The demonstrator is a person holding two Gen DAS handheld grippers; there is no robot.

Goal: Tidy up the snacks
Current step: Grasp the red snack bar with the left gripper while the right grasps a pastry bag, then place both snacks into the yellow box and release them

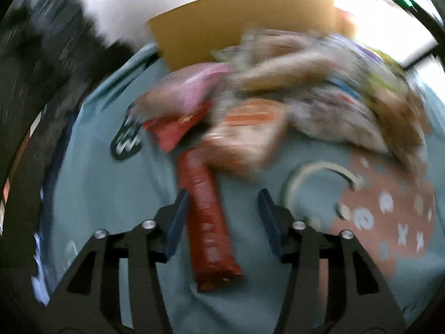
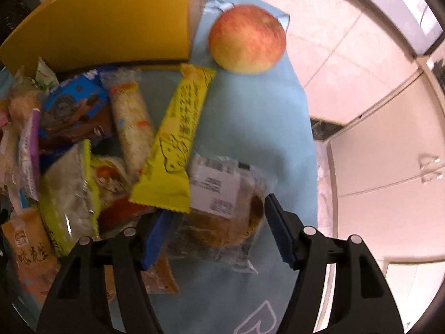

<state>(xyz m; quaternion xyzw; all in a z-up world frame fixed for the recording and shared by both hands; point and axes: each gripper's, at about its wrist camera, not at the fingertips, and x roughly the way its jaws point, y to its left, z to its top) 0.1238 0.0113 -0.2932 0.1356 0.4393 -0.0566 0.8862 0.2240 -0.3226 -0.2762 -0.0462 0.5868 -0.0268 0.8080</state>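
Observation:
In the blurred left wrist view my left gripper (image 1: pixel 222 217) is open, its jaws on either side of a long red snack stick (image 1: pixel 208 228) that lies on the light blue cloth (image 1: pixel 111 194). A heap of snack packs (image 1: pixel 278 97) lies beyond it, in front of a cardboard box (image 1: pixel 236 22). In the right wrist view my right gripper (image 2: pixel 214 225) is open around a clear-wrapped brown cake (image 2: pixel 222 211). A yellow bar (image 2: pixel 178 139), a white rice bar (image 2: pixel 130 119) and a blue cookie pack (image 2: pixel 75 105) lie beside it.
An apple (image 2: pixel 247 39) sits on the cloth (image 2: pixel 250 128) right of the yellow box wall (image 2: pixel 111 19). The cloth's right edge drops to a tiled floor (image 2: pixel 347 55). A pink printed patch (image 1: pixel 389 208) marks the cloth at the right.

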